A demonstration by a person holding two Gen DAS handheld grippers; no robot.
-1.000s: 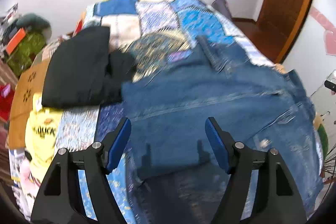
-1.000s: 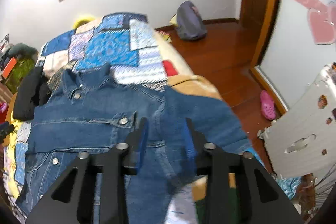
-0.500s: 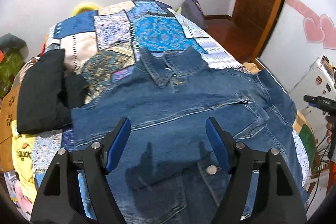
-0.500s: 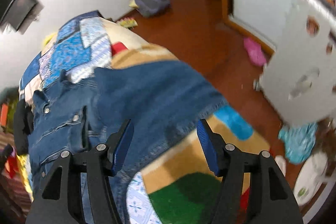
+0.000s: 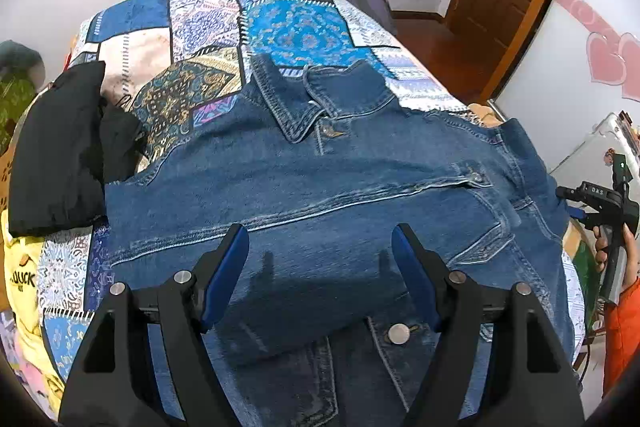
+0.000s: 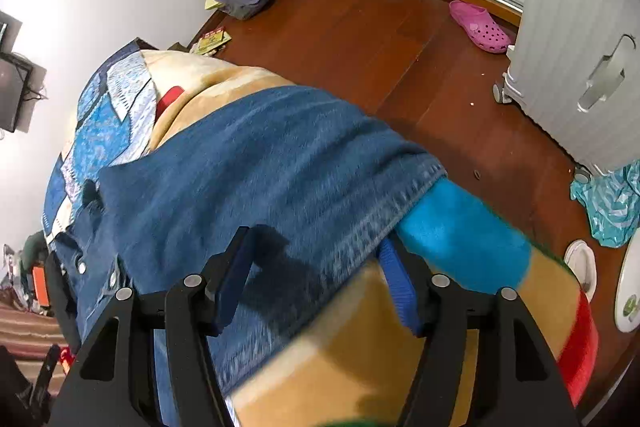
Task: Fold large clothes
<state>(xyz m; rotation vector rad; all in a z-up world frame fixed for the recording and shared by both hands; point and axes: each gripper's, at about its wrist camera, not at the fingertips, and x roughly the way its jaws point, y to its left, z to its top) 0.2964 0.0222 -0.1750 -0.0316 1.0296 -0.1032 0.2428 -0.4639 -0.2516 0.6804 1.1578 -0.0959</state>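
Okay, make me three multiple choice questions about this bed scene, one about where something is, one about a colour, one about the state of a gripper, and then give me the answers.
1. Where does the black garment lie relative to the denim jacket?
A. on top of it
B. beside it on the quilt, at the jacket's left in the left wrist view
C. on the floor

2. What colour is the clog on the floor?
A. pink
B. green
C. black

3. How does the left gripper stand?
A. shut on the collar
B. shut on a sleeve
C. open above the jacket

Answers: B, the black cloth sits on the quilt at the jacket's edge; A, the clog is plainly pink; C, its jaws stand wide apart with nothing between them.
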